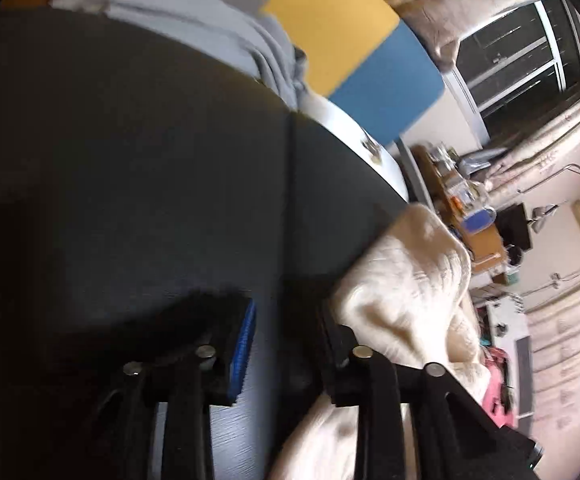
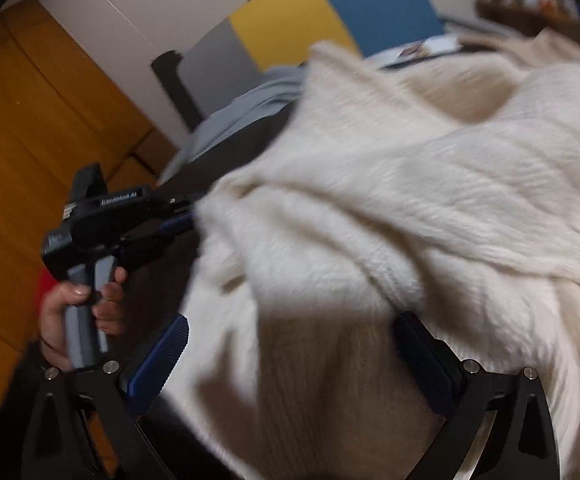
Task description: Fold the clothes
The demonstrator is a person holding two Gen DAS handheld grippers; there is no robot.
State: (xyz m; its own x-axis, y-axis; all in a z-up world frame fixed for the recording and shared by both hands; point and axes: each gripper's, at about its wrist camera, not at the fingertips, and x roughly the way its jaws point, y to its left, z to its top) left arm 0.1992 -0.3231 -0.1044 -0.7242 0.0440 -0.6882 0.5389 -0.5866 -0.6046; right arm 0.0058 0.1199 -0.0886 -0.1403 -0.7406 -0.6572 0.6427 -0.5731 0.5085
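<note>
A cream knitted sweater (image 2: pixel 390 208) lies bunched on the dark table (image 1: pixel 129 160) and fills most of the right wrist view. My right gripper (image 2: pixel 296 356) stands wide open over it, with the knit spread between its blue pads (image 2: pixel 161 360). In the left wrist view the sweater (image 1: pixel 406 280) lies just right of my left gripper (image 1: pixel 287 340), whose jaws stand apart with only bare table between them. In the right wrist view a hand (image 2: pixel 81 300) holds the left gripper (image 2: pixel 185 216) at the sweater's left edge.
A grey-blue garment (image 1: pixel 209 28) lies crumpled at the table's far side. Behind it stands a panel in yellow (image 1: pixel 330 32) and blue (image 1: pixel 386 88). Orange wooden doors (image 2: pixel 29 140) are at the left; a window (image 1: pixel 522 52) and a cluttered desk (image 1: pixel 470 208) are beyond the table.
</note>
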